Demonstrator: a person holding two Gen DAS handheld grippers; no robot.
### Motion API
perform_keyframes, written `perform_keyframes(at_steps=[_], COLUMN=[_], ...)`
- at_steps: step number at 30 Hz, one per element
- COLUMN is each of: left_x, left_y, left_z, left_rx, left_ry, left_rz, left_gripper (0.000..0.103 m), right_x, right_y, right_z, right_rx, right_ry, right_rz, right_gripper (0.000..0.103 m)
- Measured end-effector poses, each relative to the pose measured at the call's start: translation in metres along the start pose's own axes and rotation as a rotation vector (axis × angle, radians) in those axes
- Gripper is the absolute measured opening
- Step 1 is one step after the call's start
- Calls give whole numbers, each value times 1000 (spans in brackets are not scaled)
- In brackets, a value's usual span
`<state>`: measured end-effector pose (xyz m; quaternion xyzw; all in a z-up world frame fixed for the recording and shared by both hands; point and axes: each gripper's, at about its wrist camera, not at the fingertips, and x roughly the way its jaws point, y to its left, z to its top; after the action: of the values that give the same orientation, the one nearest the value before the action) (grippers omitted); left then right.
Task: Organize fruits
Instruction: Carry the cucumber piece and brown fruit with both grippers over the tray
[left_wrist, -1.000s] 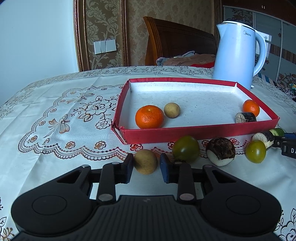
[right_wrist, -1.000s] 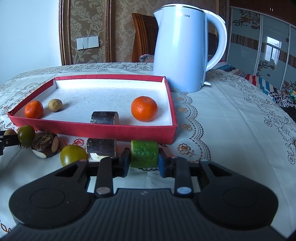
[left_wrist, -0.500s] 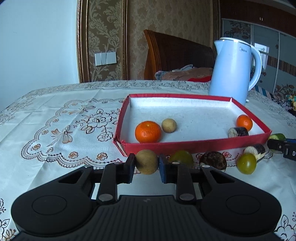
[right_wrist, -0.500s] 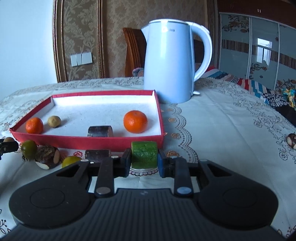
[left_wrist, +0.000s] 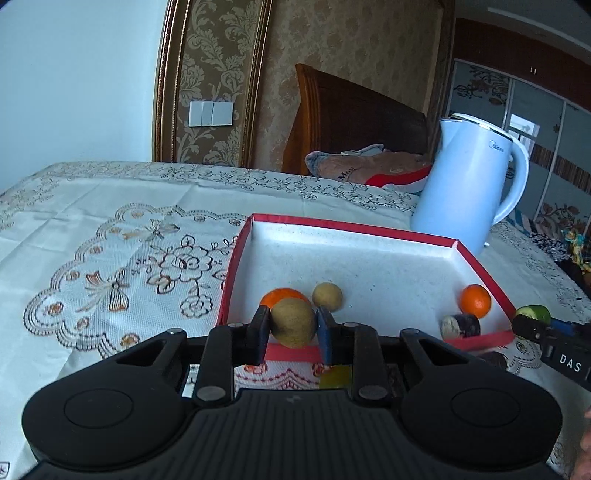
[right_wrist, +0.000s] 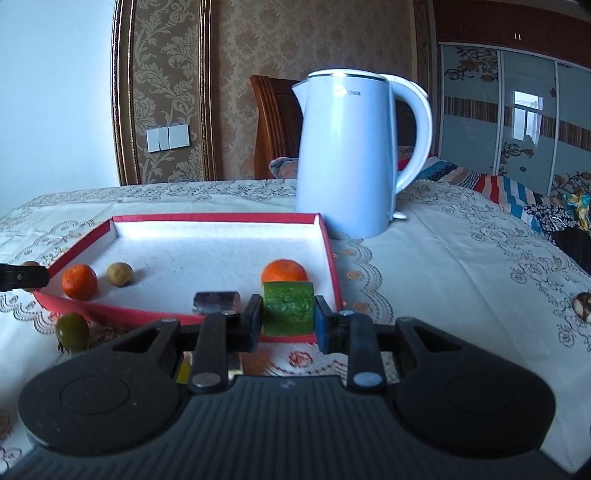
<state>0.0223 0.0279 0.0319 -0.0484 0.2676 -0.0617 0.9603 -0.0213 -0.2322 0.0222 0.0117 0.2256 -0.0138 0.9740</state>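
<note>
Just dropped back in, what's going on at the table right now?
A person is sorting produce into the red tray. The left hand-held gripper is shut on a round tan fruit, the right hand-held gripper on a green cucumber chunk, both at the tray's near edge. Two oranges, a small tan fruit and a dark chunk lie inside already.

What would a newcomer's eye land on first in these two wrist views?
Probably the two held pieces: the left gripper is shut on a round tan fruit above the near edge of the red tray, and the right gripper is shut on a green cucumber chunk. Next comes the tall pale-blue kettle standing behind the tray's far right corner.
</note>
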Motion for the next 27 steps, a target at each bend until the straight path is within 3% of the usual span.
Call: perform_keyframes(at_steps=[11, 27], left_x=[39, 83], left_y=[-39, -40], left_z=[16, 17], left_rx=[49, 26], left_ry=[-16, 30], left_rz=[57, 94], left_gripper=[26, 26], right_x=[40, 91], right_y=[23, 38], right_z=[21, 35], right_rx=[-1, 2], right_ry=[25, 78], right_rz=[17, 10], right_gripper=[27, 27])
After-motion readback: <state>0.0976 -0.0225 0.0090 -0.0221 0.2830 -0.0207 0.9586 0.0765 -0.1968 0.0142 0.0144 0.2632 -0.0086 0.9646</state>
